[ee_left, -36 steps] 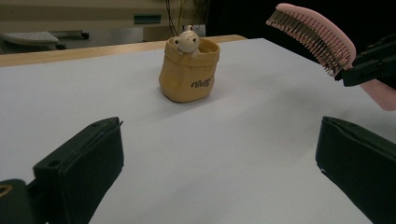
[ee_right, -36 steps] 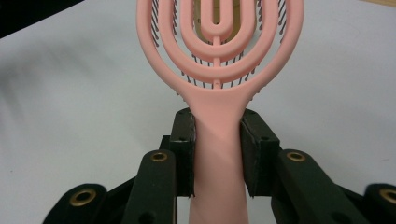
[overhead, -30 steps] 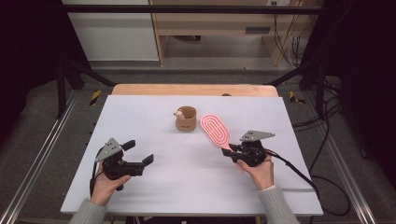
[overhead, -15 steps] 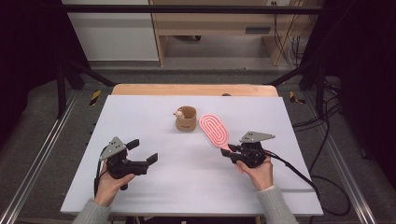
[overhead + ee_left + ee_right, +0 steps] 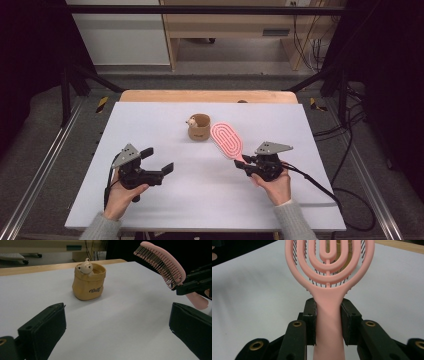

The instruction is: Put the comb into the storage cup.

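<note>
Bear-trimmed tan cup point(image 5: 199, 127) on white table point(image 5: 150, 120)

Black gripper point(image 5: 159, 161) bodies, grey triangular plates, grey sleeves

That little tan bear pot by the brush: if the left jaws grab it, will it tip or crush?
The bear pot looks squat with a wide base, so it probably won't tip easily. Its sack-like walls look moulded and glossy, likely rigid ceramic or resin: possibly slippery and chippable. The bear head on the rim seems the most fragile part; grip the body instead.

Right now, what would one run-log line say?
right hand-held gripper: shut on pink plastic hairbrush | left hand-held gripper: open | tan bear cup: upright
</note>
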A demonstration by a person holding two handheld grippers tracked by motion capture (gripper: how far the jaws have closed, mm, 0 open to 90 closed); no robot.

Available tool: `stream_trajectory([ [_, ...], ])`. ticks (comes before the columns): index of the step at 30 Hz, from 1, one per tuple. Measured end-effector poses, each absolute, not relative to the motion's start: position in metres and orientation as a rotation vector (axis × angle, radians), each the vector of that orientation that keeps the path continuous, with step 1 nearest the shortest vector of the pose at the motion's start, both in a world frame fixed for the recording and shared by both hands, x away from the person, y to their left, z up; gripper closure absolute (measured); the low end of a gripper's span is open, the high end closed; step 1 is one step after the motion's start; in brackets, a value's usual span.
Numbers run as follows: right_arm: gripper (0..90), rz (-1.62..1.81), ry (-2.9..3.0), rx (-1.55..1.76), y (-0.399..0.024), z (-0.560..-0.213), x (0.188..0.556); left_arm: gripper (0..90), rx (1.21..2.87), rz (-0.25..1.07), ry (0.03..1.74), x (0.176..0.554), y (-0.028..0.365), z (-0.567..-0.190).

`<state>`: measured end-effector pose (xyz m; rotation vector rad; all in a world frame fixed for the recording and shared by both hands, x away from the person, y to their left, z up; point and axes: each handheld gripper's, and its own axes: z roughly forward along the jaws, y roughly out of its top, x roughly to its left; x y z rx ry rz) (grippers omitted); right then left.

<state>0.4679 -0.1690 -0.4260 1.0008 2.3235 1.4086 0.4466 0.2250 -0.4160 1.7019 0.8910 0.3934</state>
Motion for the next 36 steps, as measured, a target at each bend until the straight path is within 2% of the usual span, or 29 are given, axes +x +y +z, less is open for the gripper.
stream_trajectory([
  [36,69.3,1.429,2.296,0.951,-0.161,-0.427,0.461,0.7,1.705,0.305,0.856,0.459,0.18,-0.398],
])
